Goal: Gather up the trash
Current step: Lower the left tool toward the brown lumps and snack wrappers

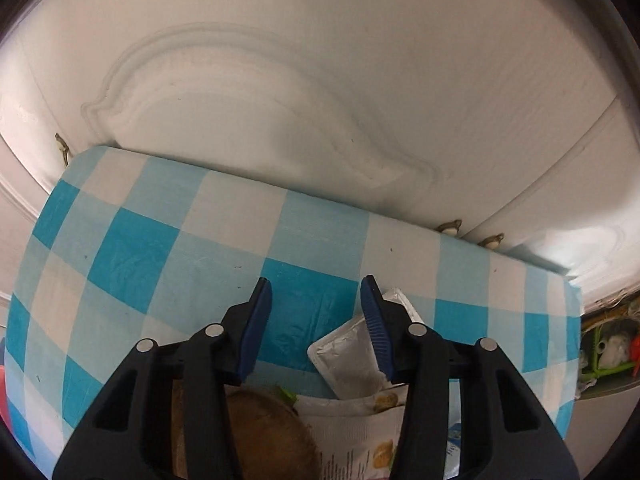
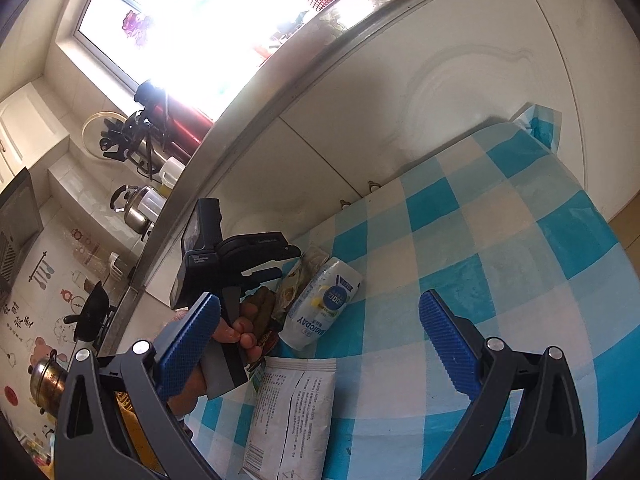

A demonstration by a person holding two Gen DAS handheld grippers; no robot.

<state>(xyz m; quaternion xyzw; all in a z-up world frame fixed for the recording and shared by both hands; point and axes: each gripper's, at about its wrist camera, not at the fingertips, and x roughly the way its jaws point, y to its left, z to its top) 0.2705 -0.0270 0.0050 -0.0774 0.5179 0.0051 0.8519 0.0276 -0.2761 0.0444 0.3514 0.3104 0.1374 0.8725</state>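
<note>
My left gripper [image 1: 316, 284] points down at the blue-and-white checked tablecloth [image 1: 168, 240]. Its jaws stand apart with bare cloth between them, and nothing is pressed. A silver pouch [image 1: 348, 356] lies partly under the right finger. Below it are a white printed packet [image 1: 352, 432] and a brown round thing [image 1: 260, 428]. In the right wrist view my right gripper [image 2: 318, 320] hangs open above the cloth. Ahead of it lie a white MAGICDAY pouch [image 2: 324, 304], a flat white printed packet [image 2: 292, 412] and darker wrappers [image 2: 264, 312]. A hand [image 2: 236, 332] holds the left gripper [image 2: 286, 262] over that pile.
White cabinet doors [image 1: 320, 80] stand right behind the table's far edge. A steel counter edge [image 2: 256, 92] runs above them, with a kettle [image 2: 138, 208], pots and a bright window [image 2: 192, 20] beyond. A green rack [image 1: 604, 360] sits past the table's right end.
</note>
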